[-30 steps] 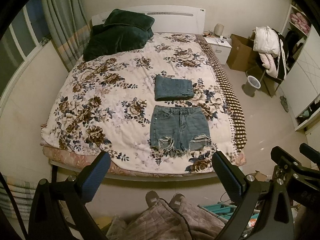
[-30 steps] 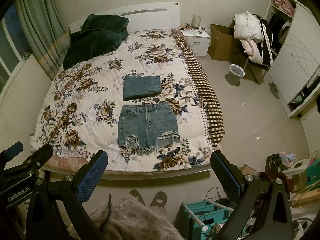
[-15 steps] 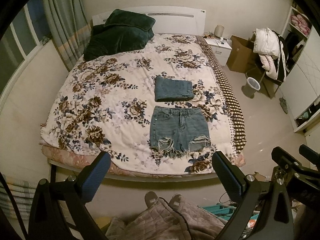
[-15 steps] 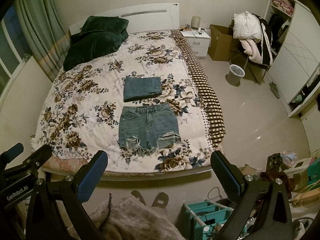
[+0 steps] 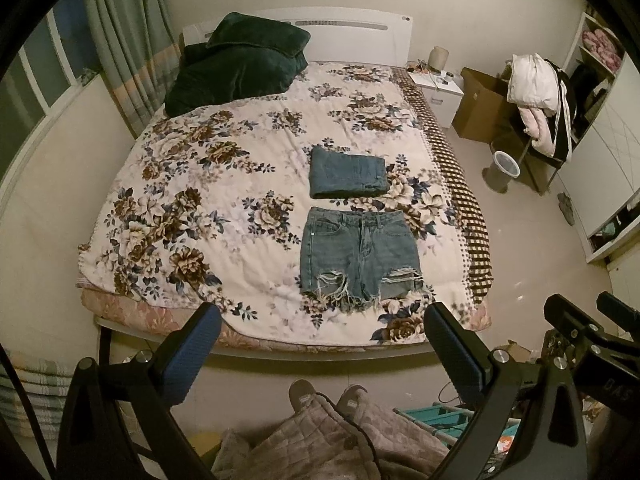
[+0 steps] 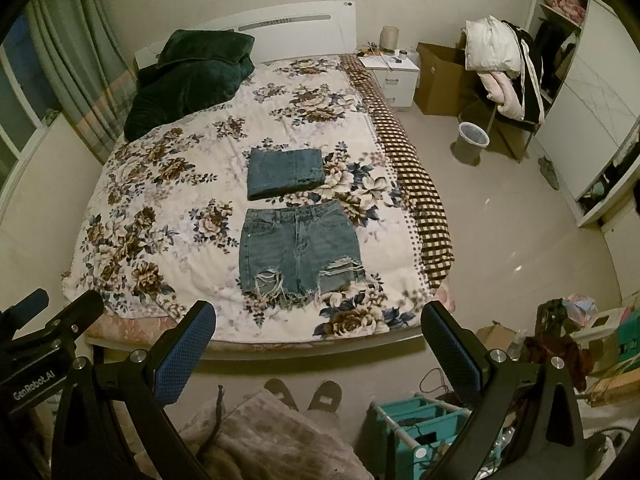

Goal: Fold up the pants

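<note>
Denim shorts (image 5: 360, 254) laid flat on bed (image 5: 208, 184), waistband toward headboard, frayed hems at foot edge, ready for folding. Folded jeans (image 5: 349, 172) set just beyond shorts. Left gripper (image 5: 320, 350) and right gripper (image 6: 318, 346) held above foot edge, fingers spread wide, nothing gripped.

Frayed denim shorts (image 5: 360, 254) — matt cloth

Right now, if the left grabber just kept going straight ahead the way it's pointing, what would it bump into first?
Most likely the flowery bedspread on the bed. The left gripper is open, held in the air off the foot of the bed. The flat denim shorts lie just beside that line, so depth makes it hard to be sure.
</note>
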The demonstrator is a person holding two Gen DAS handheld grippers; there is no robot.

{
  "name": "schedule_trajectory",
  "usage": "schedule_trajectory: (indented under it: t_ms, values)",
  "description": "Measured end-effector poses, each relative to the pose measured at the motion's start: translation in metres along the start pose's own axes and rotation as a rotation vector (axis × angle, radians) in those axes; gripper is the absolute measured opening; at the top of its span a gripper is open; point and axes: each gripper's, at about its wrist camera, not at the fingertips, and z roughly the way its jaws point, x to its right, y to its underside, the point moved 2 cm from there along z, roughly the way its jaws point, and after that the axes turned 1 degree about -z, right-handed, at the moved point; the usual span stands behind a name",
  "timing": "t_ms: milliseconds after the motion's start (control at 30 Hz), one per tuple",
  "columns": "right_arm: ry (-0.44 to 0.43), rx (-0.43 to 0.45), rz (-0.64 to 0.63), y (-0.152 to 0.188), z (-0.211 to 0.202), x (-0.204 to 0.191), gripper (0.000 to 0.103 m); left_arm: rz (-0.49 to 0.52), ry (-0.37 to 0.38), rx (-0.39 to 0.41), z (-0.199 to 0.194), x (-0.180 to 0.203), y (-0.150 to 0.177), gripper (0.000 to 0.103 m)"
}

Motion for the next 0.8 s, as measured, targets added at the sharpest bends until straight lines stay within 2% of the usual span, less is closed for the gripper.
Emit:
schedule_trajectory:
  t_ms: [133,267,533,633,733,800]
  values:
    - [0.012,0.006,0.031,-0.001,0.014,-0.004,0.103,0.003,-0.014,0.005,0.023,-0.009,-0.002,0.103]
    - [0.021,0.02,0.064,-0.017,0.047,0.001,0.103,0.025,-0.037,-0.016,0.07,-0.016,-0.012,0.103]
    - [0.022,-0.073,0.076,-0.06,0.157,0.015,0.103,0.051,-0.076,-0.121,0.173,-0.011,-0.026,0.103]
    - [-0.035,-0.157,0.07,-0.075,0.221,0.031,0.103,0.047,-0.11,-0.149,0.204,-0.002,-0.029,0.103]
    - [-0.111,-0.231,0.065,-0.086,0.277,0.047,0.101,0.043,-0.18,-0.174,0.244,0.018,-0.034,0.103]
    - [-0.185,-0.277,0.062,-0.095,0.32,0.063,0.083,0.038,-0.226,-0.179,0.269,0.031,-0.037,0.103]
